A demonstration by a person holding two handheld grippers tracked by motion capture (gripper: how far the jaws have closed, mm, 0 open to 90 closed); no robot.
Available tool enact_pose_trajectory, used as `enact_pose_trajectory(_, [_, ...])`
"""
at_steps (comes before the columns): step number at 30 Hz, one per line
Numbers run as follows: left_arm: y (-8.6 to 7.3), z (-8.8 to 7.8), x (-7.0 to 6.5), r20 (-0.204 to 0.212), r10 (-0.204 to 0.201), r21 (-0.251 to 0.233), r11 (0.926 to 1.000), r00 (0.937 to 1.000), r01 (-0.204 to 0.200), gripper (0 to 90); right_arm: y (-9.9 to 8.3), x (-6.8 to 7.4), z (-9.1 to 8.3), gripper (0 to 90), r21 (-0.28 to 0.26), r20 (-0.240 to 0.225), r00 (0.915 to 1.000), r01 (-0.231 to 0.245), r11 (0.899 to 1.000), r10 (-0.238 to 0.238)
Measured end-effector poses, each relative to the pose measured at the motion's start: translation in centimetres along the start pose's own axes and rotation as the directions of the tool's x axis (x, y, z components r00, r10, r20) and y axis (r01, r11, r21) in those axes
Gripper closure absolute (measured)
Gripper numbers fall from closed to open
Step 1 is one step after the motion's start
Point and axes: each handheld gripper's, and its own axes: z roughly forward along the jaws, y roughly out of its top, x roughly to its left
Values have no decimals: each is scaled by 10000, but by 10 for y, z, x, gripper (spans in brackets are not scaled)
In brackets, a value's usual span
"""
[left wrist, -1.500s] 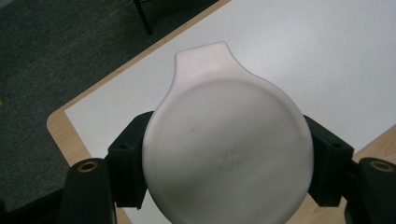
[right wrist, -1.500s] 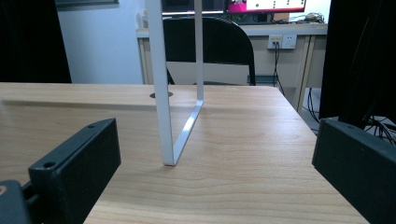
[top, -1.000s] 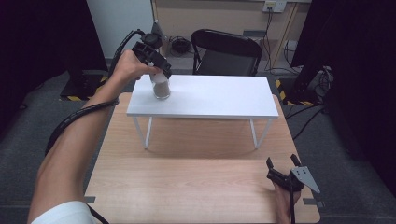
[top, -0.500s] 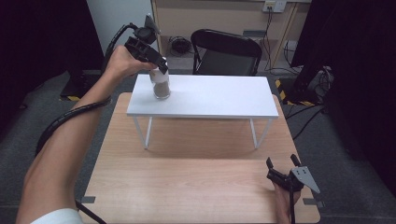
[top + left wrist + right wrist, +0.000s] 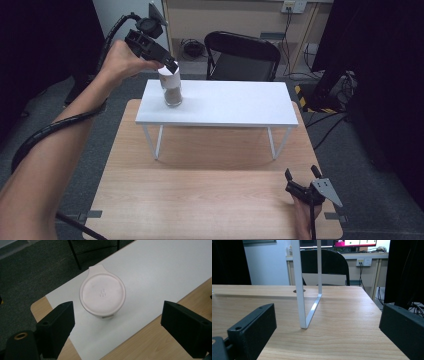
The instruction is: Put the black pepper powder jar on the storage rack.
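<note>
My left tongs (image 5: 170, 66) hang at the upper left of the high view, jaws spread wide and empty just above a lidded jar (image 5: 172, 89); in the left gripper view the jar's pale lid (image 5: 102, 293) sits centre frame between and beyond the jaws. The jar stands upright near the left end of a white shelf (image 5: 235, 102) raised on a wooden table (image 5: 200, 200). My right tongs (image 5: 303, 181) rest on the table at lower right, jaws spread, holding nothing, facing a white shelf leg (image 5: 298, 290).
</note>
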Motion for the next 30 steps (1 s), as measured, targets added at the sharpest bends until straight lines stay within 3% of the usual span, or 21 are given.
enact_pose_trajectory(11, [-16,-29,-15,-32,295,-257,9992,9996,-296,116,0,0,0,12,7,-4,10000,-15,10000,15])
enact_pose_trajectory(24, [-50,-62,-26,43,370,-776,9963,9993,-366,116,0,0,-1,12,21,-29,10000,-2,10000,2])
enact_pose_trajectory(30, [-65,-74,-36,38,664,-958,9932,9978,-657,116,1,0,0,11,57,-74,10000,26,10000,-26])
